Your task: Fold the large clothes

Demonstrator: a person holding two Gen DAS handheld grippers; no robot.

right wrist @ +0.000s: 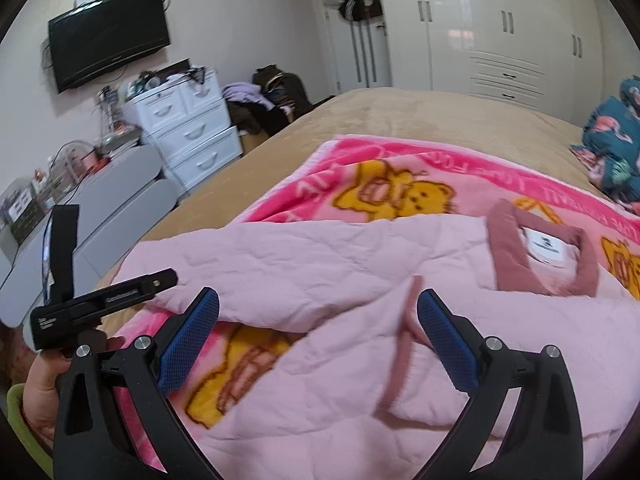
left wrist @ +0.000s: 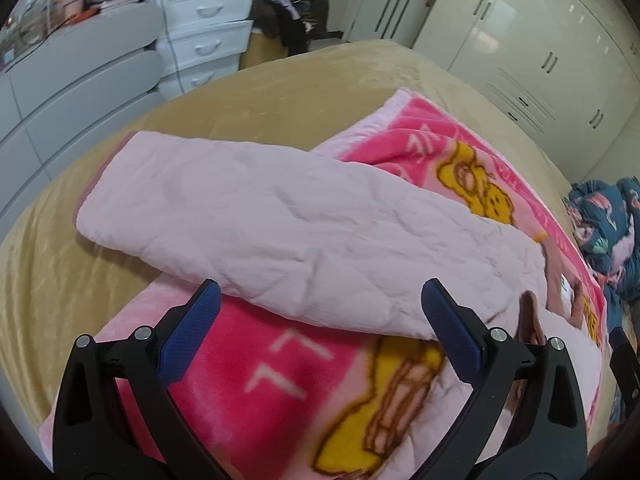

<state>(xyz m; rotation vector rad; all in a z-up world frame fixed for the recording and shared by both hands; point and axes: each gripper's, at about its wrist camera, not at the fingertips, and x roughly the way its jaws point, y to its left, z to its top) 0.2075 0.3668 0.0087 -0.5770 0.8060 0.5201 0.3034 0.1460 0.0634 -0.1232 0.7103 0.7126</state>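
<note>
A pale pink quilted garment (left wrist: 304,228) lies partly folded on a pink teddy-bear blanket (left wrist: 280,384) on the bed. In the right wrist view the garment (right wrist: 320,272) shows a dusty-rose collar (right wrist: 500,252) with a white label, and a rose-trimmed edge (right wrist: 404,344) folded over. My left gripper (left wrist: 320,300) is open and empty, just short of the garment's near fold. My right gripper (right wrist: 318,312) is open and empty above the garment's folded front. The left gripper's body (right wrist: 100,308) shows at the left of the right wrist view.
The bed has a tan cover (left wrist: 248,96). White drawers (right wrist: 192,136) and a grey dresser (left wrist: 80,92) stand left of it. White wardrobes (right wrist: 500,24) line the far wall. A teal flamingo-print bundle (right wrist: 616,140) lies at the bed's right. A pile of clothes (right wrist: 272,92) sits beyond.
</note>
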